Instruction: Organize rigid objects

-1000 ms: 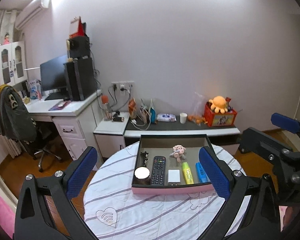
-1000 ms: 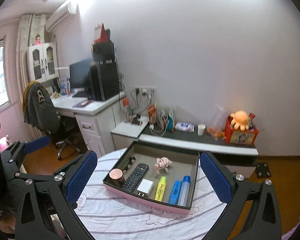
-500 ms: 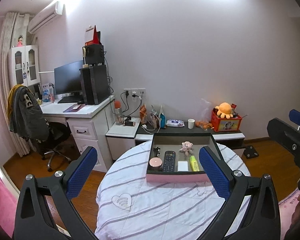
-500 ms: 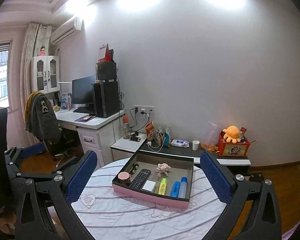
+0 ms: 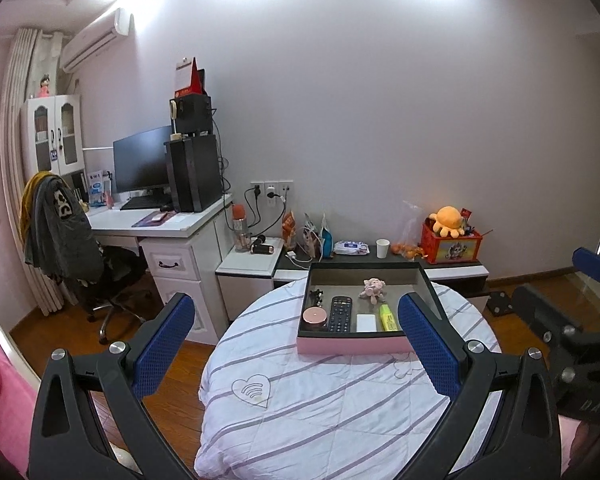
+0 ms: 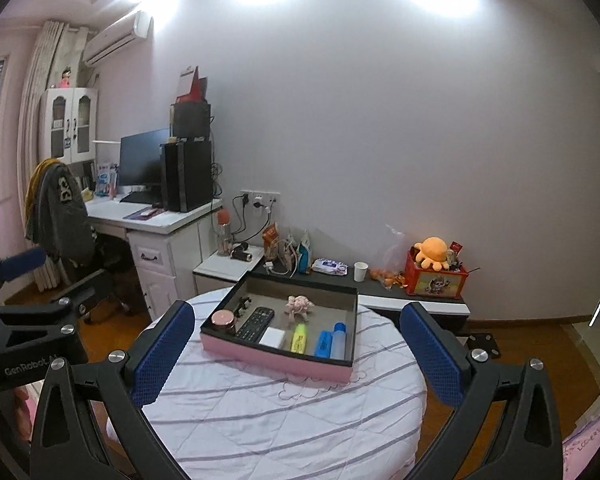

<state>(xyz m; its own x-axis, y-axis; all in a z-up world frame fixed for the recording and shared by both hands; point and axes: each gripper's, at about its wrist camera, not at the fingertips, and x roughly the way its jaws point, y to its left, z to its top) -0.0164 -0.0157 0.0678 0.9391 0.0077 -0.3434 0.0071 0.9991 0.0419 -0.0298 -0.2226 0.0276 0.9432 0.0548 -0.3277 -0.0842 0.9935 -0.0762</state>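
**Readable markings**

Only two pieces of lettering can be read. In the right wrist view, at the left edge of the frame, the black body of the left tool carries the pale printed word "GenRobot", followed by characters that look like ".AI" but are partly cut off. In the left wrist view, at the lower right of the frame, the black body of the right tool shows faint embossed letters, roughly "DAS", too dim to be sure. A sticker on the white cabinet door and the print on the red box at right are too small to read.
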